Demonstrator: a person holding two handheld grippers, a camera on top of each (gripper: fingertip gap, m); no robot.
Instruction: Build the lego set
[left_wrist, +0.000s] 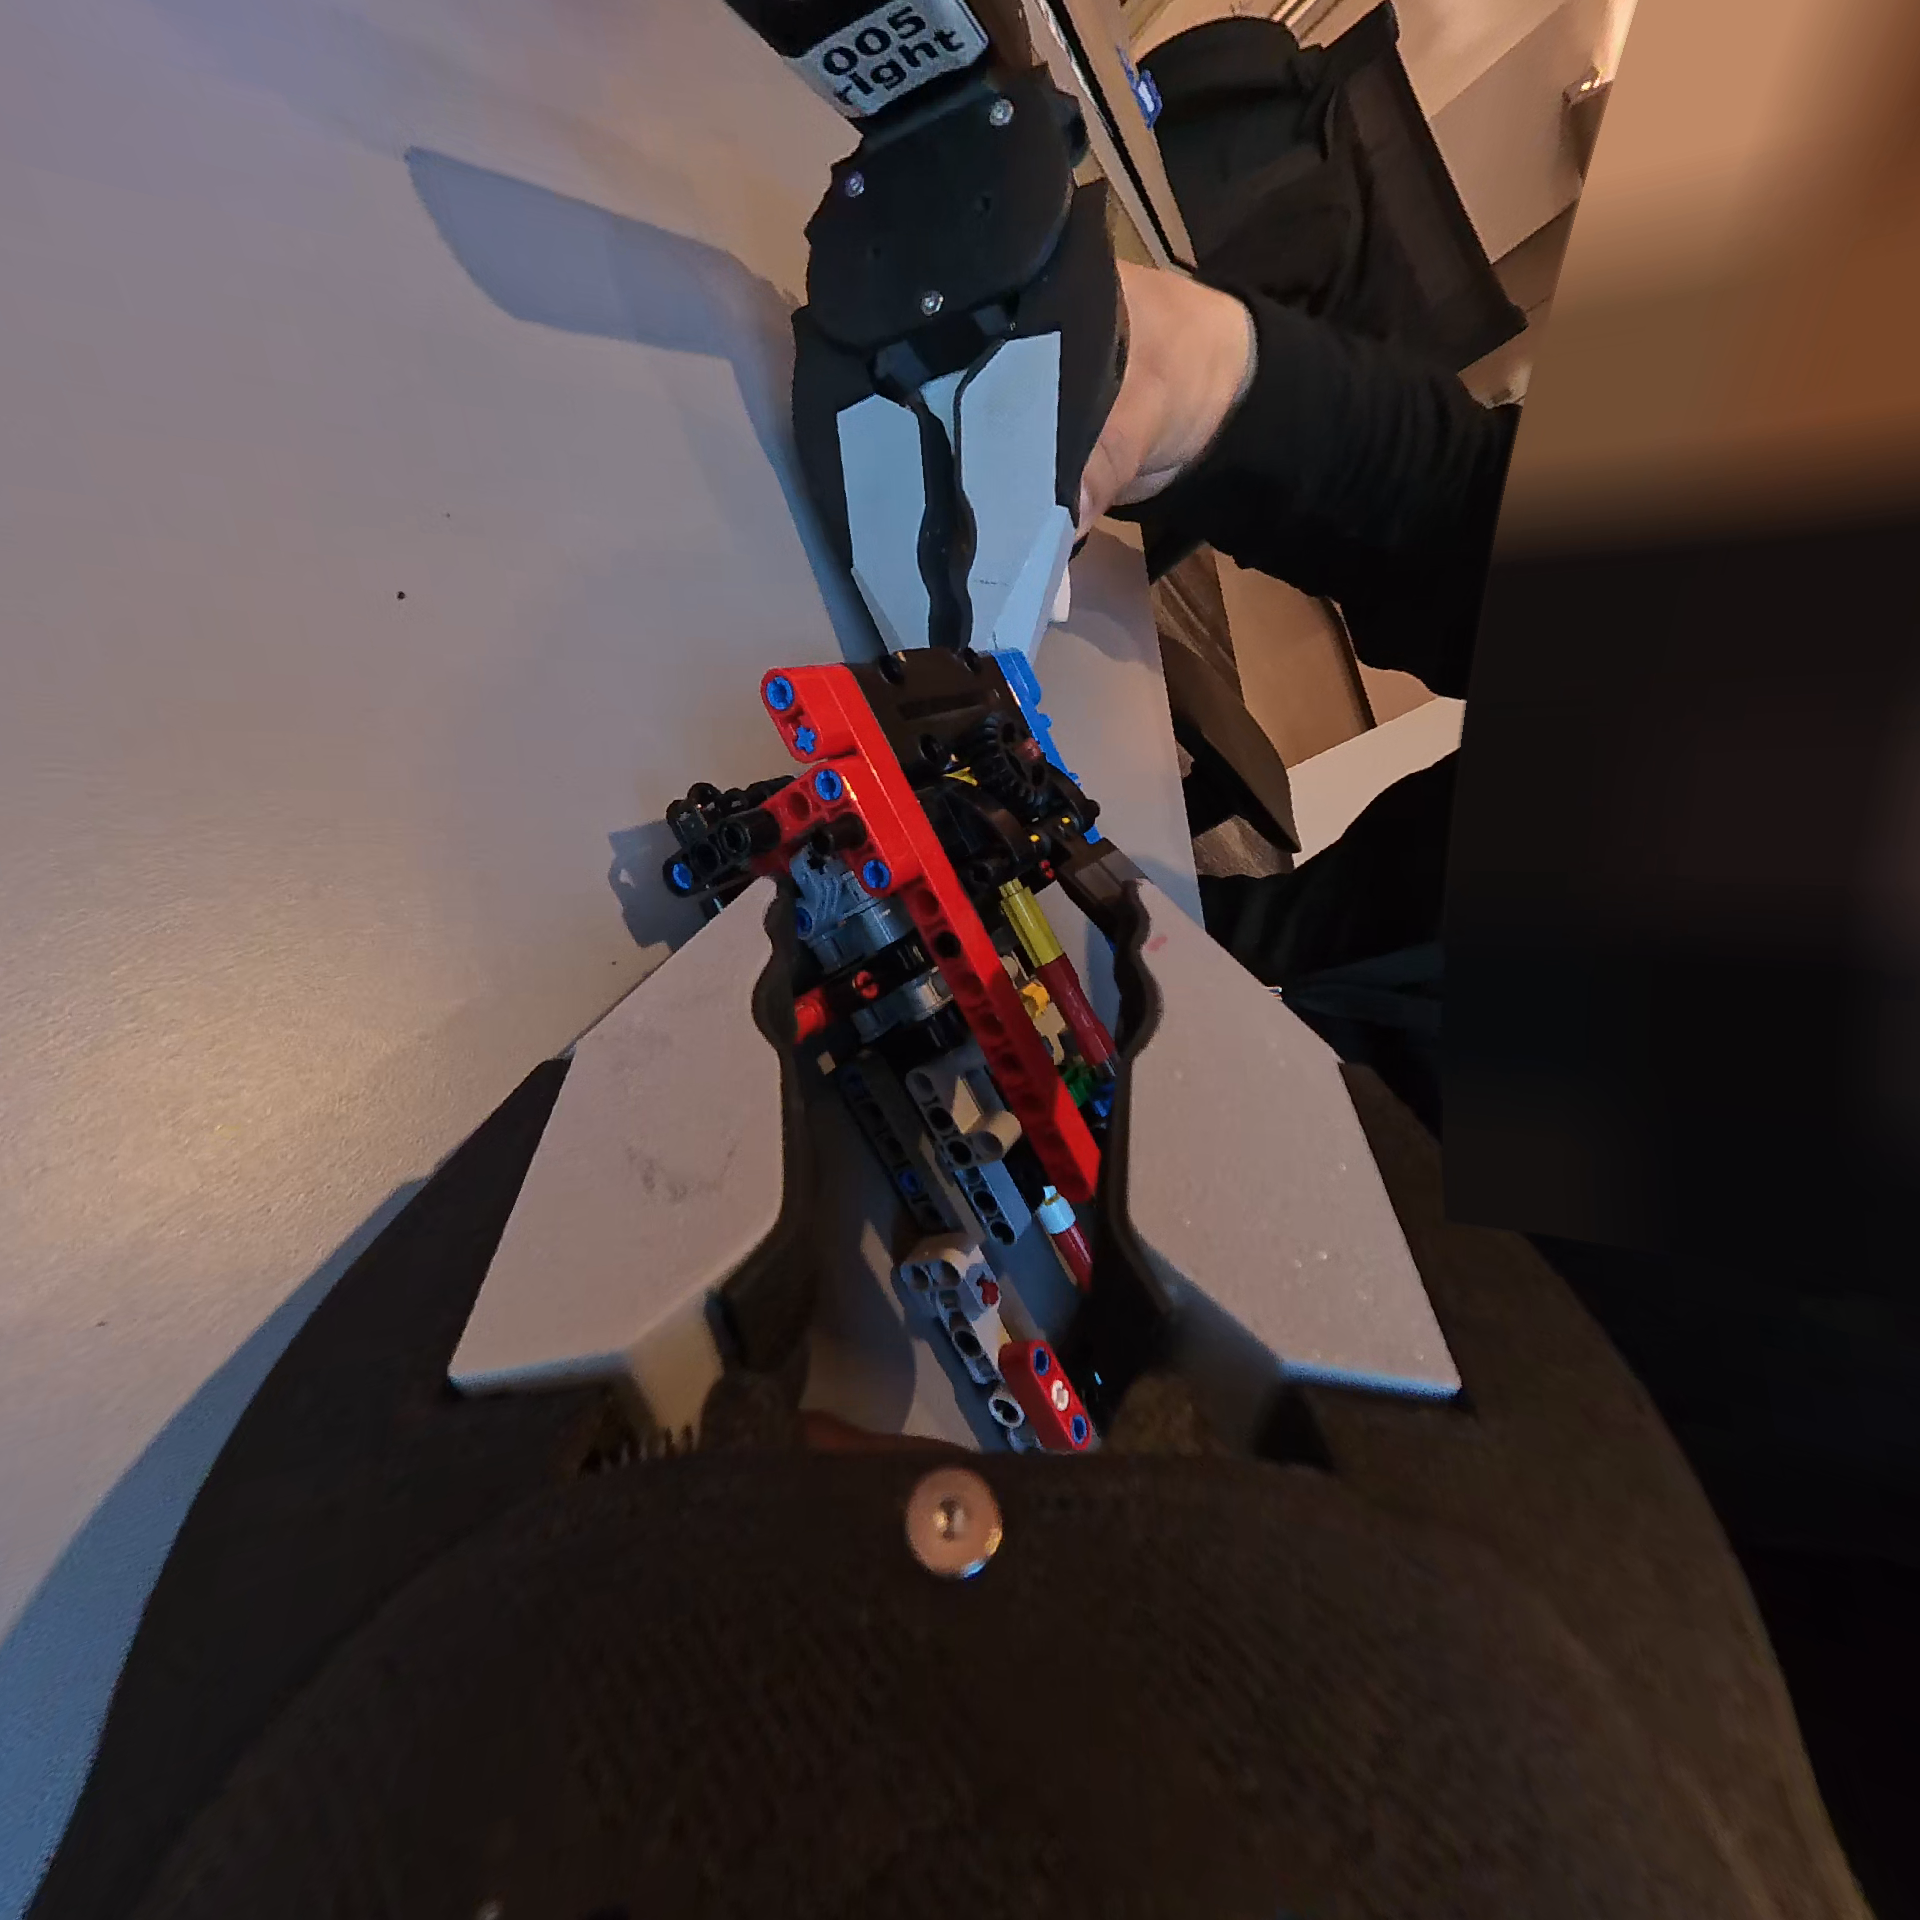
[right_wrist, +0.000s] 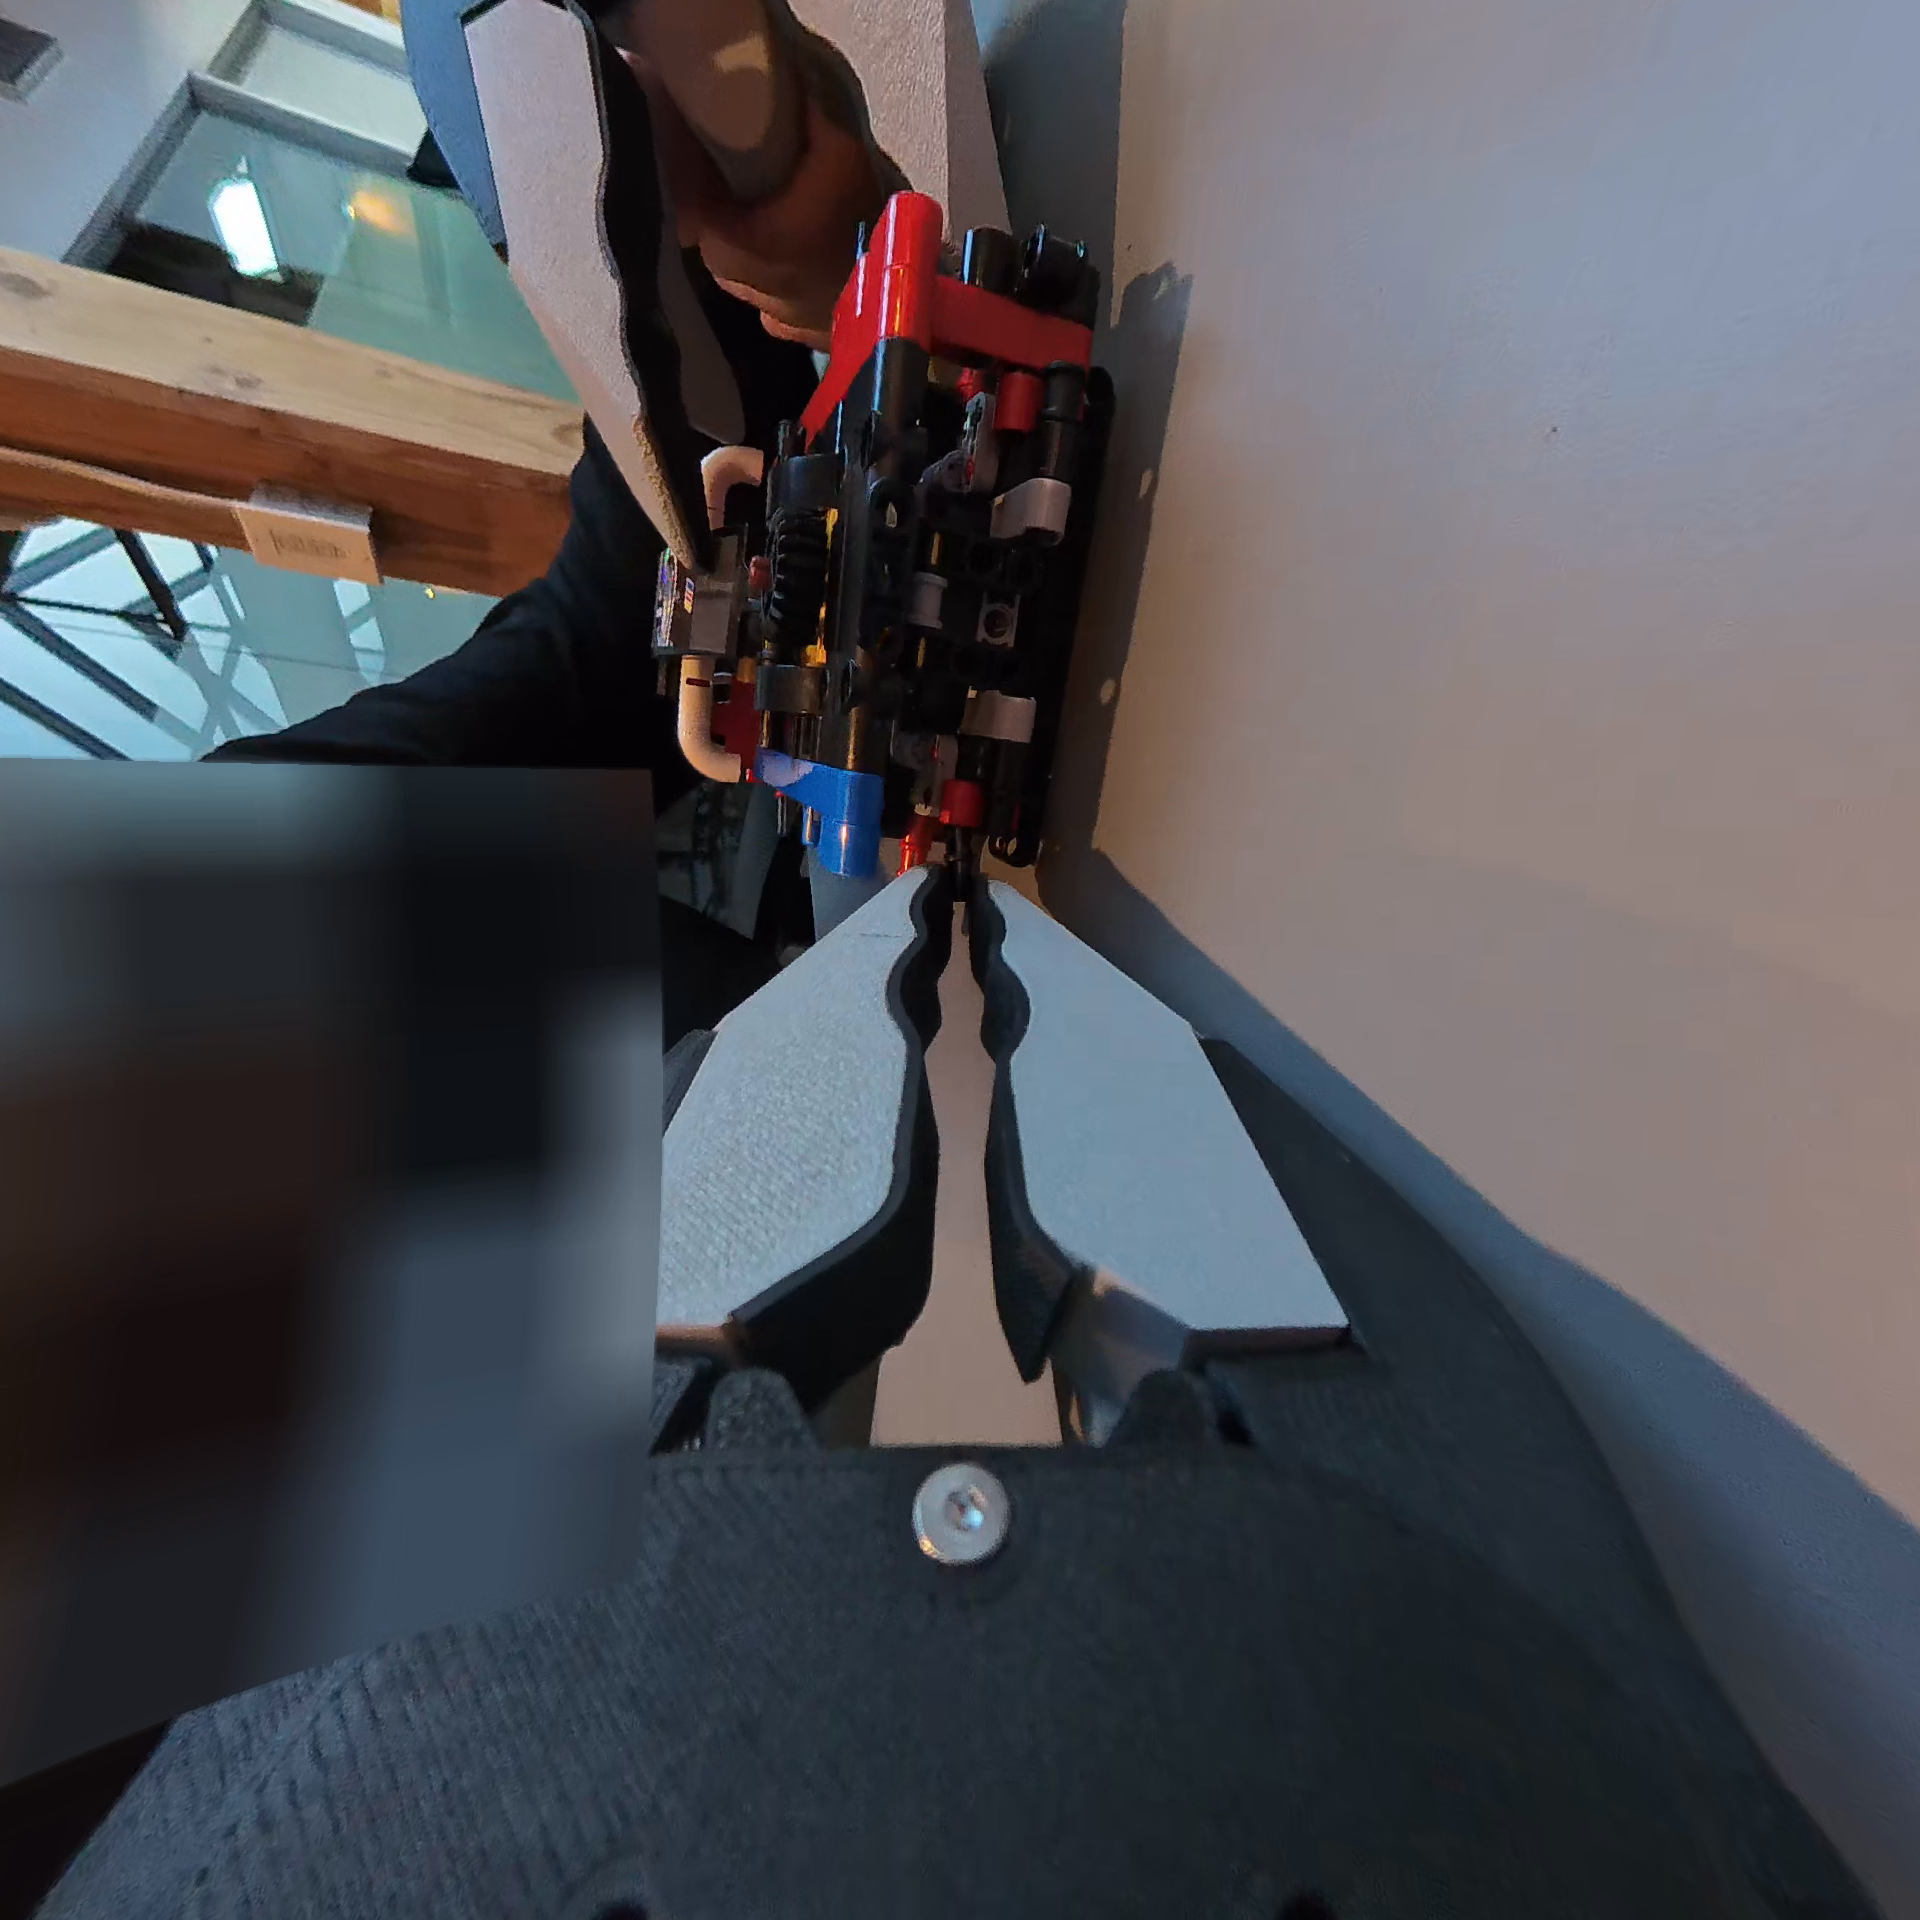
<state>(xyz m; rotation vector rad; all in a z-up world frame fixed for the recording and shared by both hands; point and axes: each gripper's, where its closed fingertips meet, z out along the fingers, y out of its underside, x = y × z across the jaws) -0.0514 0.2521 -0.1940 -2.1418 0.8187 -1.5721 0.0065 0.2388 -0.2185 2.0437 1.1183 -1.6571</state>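
A: Left wrist view first: what do the tongs have?

B: The left gripper (left_wrist: 951, 935) is clamped across the lego model (left_wrist: 935, 935), a long red, black and grey assembly lying between its fingers over the pale table (left_wrist: 312, 727). The model's far end points at the right gripper (left_wrist: 951, 623), whose tips are pressed nearly together right at the model's black end block. A hand (left_wrist: 1164, 395) in a dark sleeve holds that gripper.

A: And the right wrist view?

B: The right gripper (right_wrist: 961, 888) is pinched almost closed, tips at a small black part on the lego model (right_wrist: 904, 582), beside its blue piece (right_wrist: 831, 800). Whether it actually grips that part, I cannot tell. One left gripper finger (right_wrist: 582, 260) presses the model's side.
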